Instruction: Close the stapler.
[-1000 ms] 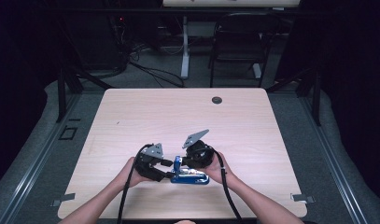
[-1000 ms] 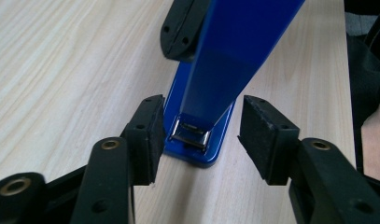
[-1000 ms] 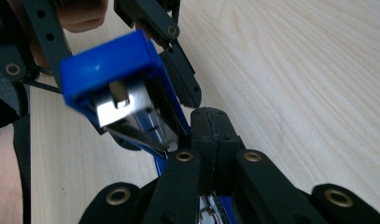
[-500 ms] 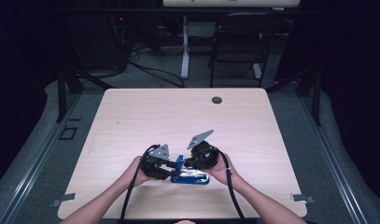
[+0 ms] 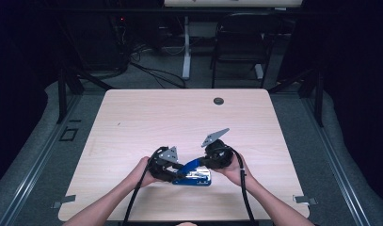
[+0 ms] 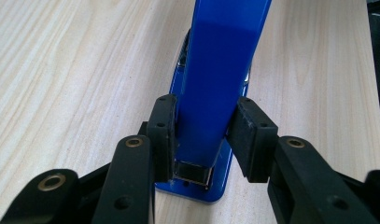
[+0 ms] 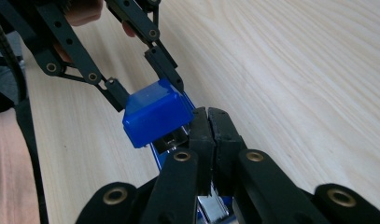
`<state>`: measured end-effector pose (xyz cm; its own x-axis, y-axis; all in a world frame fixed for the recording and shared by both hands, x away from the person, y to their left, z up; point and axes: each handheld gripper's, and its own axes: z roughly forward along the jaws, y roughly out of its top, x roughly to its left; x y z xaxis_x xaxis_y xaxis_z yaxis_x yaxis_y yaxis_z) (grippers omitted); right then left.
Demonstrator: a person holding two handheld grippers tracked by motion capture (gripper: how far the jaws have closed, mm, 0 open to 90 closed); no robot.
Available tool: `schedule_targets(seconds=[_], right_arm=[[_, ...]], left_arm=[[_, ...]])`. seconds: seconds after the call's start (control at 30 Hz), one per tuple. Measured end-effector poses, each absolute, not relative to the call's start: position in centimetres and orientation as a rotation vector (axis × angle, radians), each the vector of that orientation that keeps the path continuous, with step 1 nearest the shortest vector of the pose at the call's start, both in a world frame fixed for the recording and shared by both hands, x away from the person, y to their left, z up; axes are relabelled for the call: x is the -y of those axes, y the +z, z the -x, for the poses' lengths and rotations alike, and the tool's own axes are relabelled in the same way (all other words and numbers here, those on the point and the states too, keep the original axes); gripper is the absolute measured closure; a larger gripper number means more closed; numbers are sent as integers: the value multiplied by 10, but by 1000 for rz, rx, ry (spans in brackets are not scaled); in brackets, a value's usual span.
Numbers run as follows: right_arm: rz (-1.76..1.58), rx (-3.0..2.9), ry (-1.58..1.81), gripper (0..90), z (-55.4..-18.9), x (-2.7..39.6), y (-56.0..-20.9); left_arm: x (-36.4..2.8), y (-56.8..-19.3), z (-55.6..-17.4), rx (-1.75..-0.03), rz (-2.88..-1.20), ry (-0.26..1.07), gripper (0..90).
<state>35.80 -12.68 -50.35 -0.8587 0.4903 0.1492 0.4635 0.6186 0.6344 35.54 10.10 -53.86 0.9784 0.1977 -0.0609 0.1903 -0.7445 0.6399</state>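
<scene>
Near the table's front edge, stapler (image 5: 194,174) lengthwise left-right.

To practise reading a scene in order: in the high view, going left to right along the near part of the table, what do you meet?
Left hand → left tongs → blue stapler → right tongs → right hand.

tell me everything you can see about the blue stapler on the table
The blue stapler looks like glossy plastic with a metal staple channel inside. Its base lies flat on the pale wood table, near the front edge, and its top arm is lifted. The left gripper has just closed its jaws on the sides of the top arm. The right gripper, jaws shut, rests against the stapler's metal part.
</scene>
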Motion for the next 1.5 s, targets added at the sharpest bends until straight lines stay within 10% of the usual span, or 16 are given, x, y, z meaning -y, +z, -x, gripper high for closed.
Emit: schedule_targets(seconds=[1.0,1.5], right_arm=[[-874,-2798,973,707,-355,133,-495],[-1013,-2853,853,462,-365,143,-510]], left_arm=[[-93,-547,-357,-303,-2493,9,582],[-120,-538,-368,-459,-2422,29,237]])
